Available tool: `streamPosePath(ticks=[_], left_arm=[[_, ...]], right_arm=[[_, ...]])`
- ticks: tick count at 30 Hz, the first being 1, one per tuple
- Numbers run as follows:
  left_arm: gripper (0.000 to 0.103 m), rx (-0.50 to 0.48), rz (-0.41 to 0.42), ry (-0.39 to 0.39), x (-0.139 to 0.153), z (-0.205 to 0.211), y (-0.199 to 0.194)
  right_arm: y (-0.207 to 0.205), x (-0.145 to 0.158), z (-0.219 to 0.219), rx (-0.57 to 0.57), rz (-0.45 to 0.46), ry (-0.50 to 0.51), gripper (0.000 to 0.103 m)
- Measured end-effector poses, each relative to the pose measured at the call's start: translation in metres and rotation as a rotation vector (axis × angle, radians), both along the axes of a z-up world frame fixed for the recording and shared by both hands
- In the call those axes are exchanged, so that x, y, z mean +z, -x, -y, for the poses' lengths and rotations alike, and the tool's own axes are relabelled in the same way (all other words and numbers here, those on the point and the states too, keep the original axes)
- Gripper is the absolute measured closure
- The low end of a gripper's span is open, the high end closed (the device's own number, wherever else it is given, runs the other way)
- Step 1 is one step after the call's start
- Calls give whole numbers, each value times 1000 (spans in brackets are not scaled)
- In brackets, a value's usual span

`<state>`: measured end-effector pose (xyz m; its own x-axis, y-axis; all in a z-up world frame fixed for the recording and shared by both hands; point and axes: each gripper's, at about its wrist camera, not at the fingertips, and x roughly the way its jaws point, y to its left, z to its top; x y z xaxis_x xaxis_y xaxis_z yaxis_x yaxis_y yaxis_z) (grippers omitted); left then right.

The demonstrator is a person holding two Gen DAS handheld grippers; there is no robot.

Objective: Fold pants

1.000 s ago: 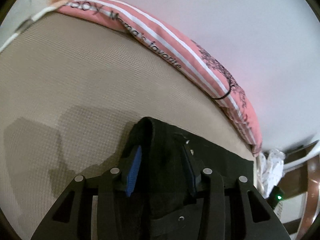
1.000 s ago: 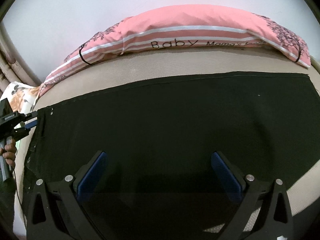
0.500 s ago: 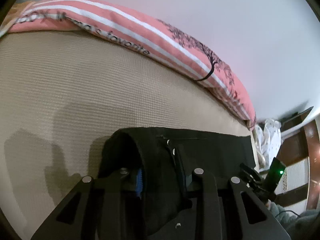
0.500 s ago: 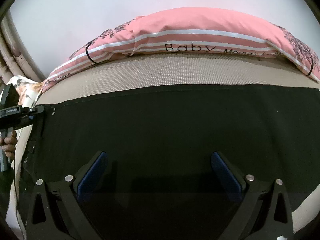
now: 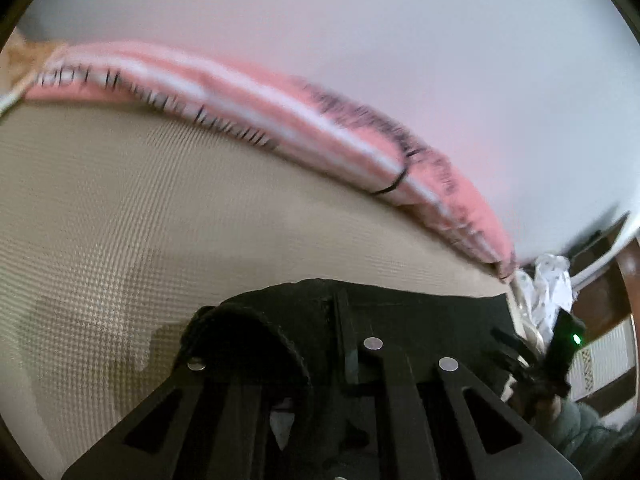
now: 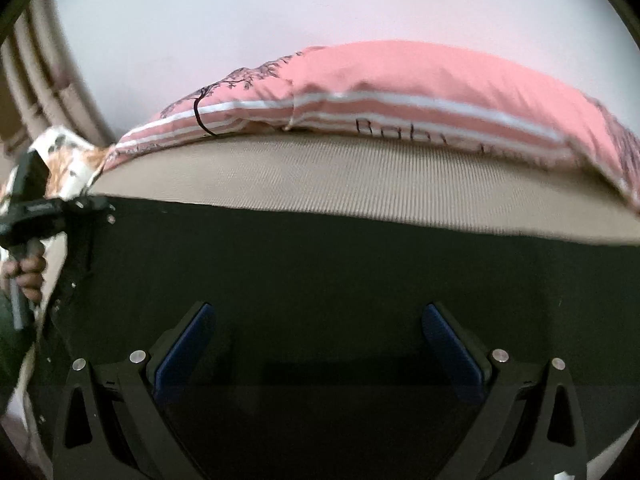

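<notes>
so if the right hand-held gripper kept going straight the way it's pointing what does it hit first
Most likely the black pants spread right beneath the open right hand-held gripper; the beige mattress and pink pillow lie farther off, though depth is unclear.

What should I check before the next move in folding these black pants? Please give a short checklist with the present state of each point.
1. Left gripper has a hold on the black pants: ok, its jaws have just closed on a bunched edge of the cloth.
2. Right gripper has a hold: not ok, its jaws stand wide open over the cloth.
3. Far edge of the pants lies straight: ok in the right wrist view.
4. Pants clear of the pink pillow: ok, a strip of beige mattress lies between them.
5. Whether the left grip holds all layers: cannot tell.
</notes>
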<state>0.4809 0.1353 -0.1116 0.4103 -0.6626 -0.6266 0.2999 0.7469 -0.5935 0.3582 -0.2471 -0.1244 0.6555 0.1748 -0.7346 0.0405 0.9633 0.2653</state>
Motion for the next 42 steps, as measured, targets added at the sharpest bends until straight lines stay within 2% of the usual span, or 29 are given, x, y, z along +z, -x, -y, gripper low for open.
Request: streamPosePath(ticks=[4,6,10,14,15,16,17,20,21,23,24,26,28,35,42], left_arm=[[94,-43,96,11,32,7,23],[94,-64,119,13,44,9,32],[94,-81,158,22,63,8,48],[94,-72,178,39,75,7,57],[94,-66,175,33,76,6,58],[94,-63,173,29,77,5,59],[94,-65,167,23,79,4,60],[94,-67,157,-24,82,9,61],[94,-67,158,-30,83,9,62],[94,-54,149,-35,84,9,60],[94,-51,145,-35,84,8,59],[94,-44,137,-50,82,9,57],[94,-39,130,-60,80,10,55],[94,-39,121,-88,77,12,51],[94,-30,107,-115,74,13,49]], right_arm=[[-19,17,6,142,30,39,0],[-38,26,0,300,38,75,0],[-80,36,-13,516,7,99,1],[-116,32,-27,682,-72,21,5],[-124,29,-33,742,-90,10,18],[-128,27,-37,773,-92,14,37],[-135,24,-40,809,-108,-2,42],[-155,11,-44,924,-232,-141,42],[-157,9,-47,954,-244,-151,42],[-154,4,-50,1011,-270,-165,49],[-152,1,-49,1015,-277,-160,58],[-147,-3,-47,1028,-298,-148,63],[-142,-7,-37,1021,-311,-133,74],[-132,-15,9,888,-313,-89,83],[-117,-16,18,807,-287,1,83]])
